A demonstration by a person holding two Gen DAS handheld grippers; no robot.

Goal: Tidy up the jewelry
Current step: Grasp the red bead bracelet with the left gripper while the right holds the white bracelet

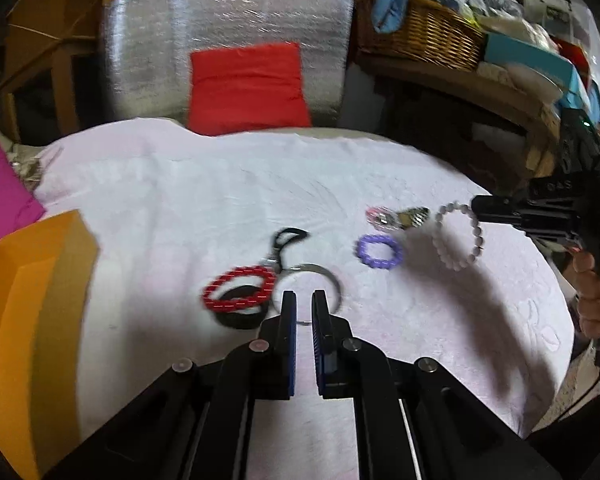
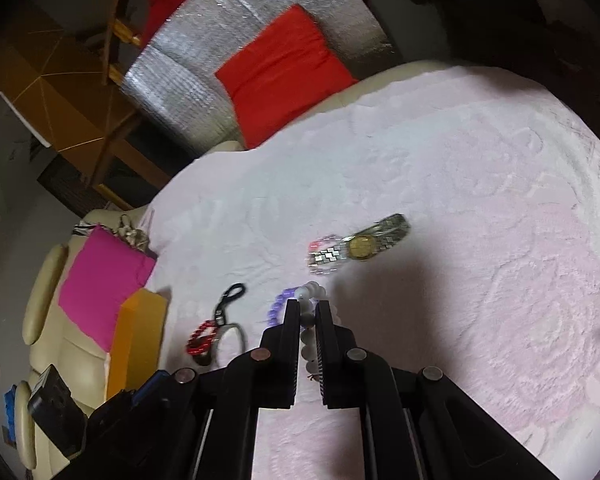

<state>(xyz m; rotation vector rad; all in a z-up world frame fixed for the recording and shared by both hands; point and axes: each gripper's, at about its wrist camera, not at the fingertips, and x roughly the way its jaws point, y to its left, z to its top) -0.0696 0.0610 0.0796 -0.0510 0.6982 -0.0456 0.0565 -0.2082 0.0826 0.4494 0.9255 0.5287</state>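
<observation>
left gripper (image 1: pixel 304 300): pinched shut on the thin silver ring (image 1: pixel 320 280), red bracelet (image 1: pixel 240 288) dangling just left of it
right gripper (image 2: pixel 308 308): clamped on the white bead bracelet (image 2: pixel 310 296)
watch (image 2: pixel 364 244): on the pink cloth (image 2: pixel 480 200), just past the right tips
purple bracelet (image 1: pixel 378 251): between both grippers

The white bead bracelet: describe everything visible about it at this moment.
The white bead bracelet is a loop of round, milky white beads, glossy like glass or stone, apparently strung on a cord. It hangs lifted above the pale pink cloth, casting a shadow there. The right claw is shut on it, beads pinched between its pads, the loop dangling below. Nothing else touches it; the purple bracelet lies on the cloth nearby.
</observation>
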